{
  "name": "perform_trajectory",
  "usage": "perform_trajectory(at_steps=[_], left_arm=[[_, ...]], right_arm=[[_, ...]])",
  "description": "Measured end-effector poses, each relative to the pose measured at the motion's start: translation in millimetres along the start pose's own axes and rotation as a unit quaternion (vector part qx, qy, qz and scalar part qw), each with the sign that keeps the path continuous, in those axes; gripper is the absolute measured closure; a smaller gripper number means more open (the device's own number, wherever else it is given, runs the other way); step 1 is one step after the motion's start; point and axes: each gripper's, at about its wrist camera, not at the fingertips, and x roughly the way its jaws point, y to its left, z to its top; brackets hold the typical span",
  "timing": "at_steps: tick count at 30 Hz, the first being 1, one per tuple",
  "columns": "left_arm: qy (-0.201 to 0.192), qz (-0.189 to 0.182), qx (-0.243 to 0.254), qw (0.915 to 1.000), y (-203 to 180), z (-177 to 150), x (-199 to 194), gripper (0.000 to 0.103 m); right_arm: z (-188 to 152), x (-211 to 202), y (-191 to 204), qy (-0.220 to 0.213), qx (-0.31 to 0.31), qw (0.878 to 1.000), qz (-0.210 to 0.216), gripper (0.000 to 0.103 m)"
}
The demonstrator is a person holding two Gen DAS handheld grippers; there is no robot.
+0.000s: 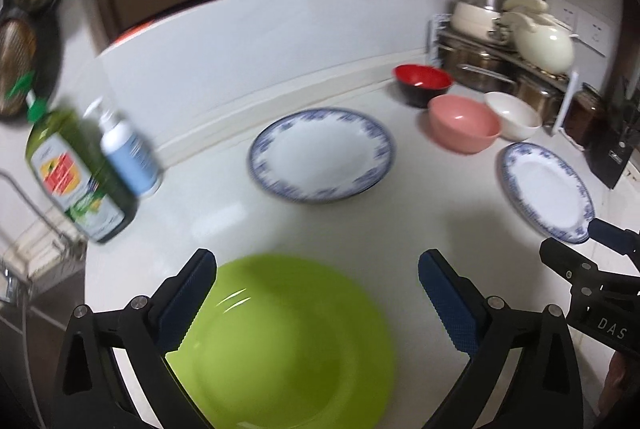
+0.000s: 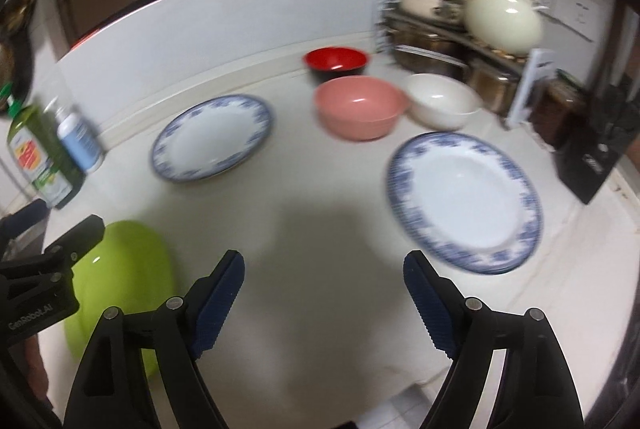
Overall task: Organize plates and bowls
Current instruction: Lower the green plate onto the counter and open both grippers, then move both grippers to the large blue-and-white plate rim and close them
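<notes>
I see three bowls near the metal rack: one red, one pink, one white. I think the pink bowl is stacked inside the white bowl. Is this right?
Not quite. The pink bowl is not inside the white bowl; it stands beside it on the counter, as the right wrist view shows. The red bowl and the metal rack are as you say.

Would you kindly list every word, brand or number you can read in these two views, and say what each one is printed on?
"DAS": on the body of the right hand-held gripper, at the right edge of the left wrist view.
"GenRobot.AI": on the body of the left hand-held gripper, at the left edge of the right wrist view.
Green bottle: red and yellow label, too blurred to read.
Blue pump bottle: print too blurred to read.
Black box: small mark, unreadable.
</notes>
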Motion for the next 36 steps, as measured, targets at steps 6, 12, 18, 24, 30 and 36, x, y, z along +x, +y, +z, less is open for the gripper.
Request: perform_trajectory(at_steps=[6, 12, 18, 24, 30, 36], left_arm=[[-0.020, -0.021, 0.026, 0.9992, -53.9, 25.5, 2.0, 0.000], [-0.029, -0.039, 0.041, 0.9980, -103.1, 47.5, 11.3, 0.000], [-0.021, -0.062, 0.058, 0.9962, -151.1, 63.0, 28.8, 0.000], [0.002, -0.072, 0.081, 0.9941, -191.0, 74.0, 56.4, 0.000], [0.033, -0.073, 0.098, 0.9919, -222.4, 79.4, 87.9, 0.000], [0.077, -0.082, 0.105, 0.9880, -242.4, 80.8, 122.7, 0.006]], right_arm=[[10.2, -4.6, -58.6, -0.015, 0.027, 0.999, -0.031, 0.020], [19.4, -1.7, -107.2, -0.023, 0.051, 0.997, -0.056, 0.020], [21.3, 9.0, -153.3, -0.014, 0.084, 0.994, -0.069, 0.020], [26.4, 29.0, -191.0, 0.005, 0.109, 0.991, -0.077, 0.020], [28.9, 55.5, -218.3, 0.030, 0.125, 0.988, -0.083, 0.020], [26.8, 84.4, -239.6, 0.054, 0.143, 0.984, -0.087, 0.021]])
